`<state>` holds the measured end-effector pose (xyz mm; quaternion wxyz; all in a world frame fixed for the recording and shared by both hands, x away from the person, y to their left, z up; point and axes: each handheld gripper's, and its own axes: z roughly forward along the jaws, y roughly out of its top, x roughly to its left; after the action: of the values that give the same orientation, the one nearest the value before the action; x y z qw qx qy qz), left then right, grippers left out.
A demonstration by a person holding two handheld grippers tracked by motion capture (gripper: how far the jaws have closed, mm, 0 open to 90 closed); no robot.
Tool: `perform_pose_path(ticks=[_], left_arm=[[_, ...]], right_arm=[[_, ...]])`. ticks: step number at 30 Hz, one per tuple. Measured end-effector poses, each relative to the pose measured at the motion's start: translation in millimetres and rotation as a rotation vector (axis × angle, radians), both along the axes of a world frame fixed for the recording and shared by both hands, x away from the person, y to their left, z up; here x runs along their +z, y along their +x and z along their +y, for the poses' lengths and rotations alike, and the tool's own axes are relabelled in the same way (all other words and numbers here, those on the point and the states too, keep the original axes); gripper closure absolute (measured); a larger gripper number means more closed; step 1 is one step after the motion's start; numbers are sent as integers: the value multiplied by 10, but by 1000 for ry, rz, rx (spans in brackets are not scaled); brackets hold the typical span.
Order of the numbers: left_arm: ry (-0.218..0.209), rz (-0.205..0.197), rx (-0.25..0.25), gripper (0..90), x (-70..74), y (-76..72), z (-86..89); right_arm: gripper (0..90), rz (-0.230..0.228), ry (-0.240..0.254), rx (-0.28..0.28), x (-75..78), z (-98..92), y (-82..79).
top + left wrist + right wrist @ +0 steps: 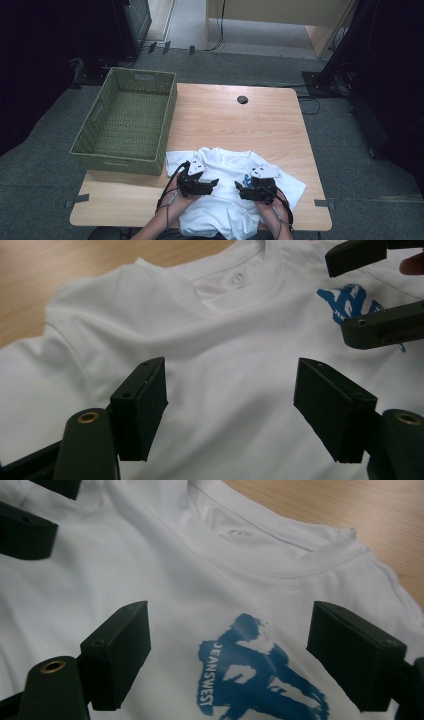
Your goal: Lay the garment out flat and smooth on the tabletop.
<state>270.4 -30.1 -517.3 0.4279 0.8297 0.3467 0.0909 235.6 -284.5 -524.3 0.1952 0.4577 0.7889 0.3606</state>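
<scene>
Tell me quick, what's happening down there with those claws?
Left gripper open over the shirt. Right gripper open above the blue print. Nothing held. Basket sits apart at left, nothing in the way.

White T-shirt [225, 200] under my jaws is soft matt cotton-like cloth, lightly creased, with a flat blue print [260, 670] that looks slightly rough-edged. My jaws are matt black plastic with brass-coloured metal rivets. Table [260, 120] is smooth light wood-grain laminate; basket [125, 120] is green woven, coarse-textured.
</scene>
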Motion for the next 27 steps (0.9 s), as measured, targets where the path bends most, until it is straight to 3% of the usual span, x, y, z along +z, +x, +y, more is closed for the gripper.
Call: perform_pose_path(ticks=[6,12,27], left_arm=[[-8,15,33,299,57,106,141],[-11,32,46,303,68,182,243],[-5,54,70,303,54,258,294]], right_arm=[[180,10,14,-54,16,-148,24],[232,65,18,-120,-28,-299,70],[237,28,-1,-141,-61,-555,210]])
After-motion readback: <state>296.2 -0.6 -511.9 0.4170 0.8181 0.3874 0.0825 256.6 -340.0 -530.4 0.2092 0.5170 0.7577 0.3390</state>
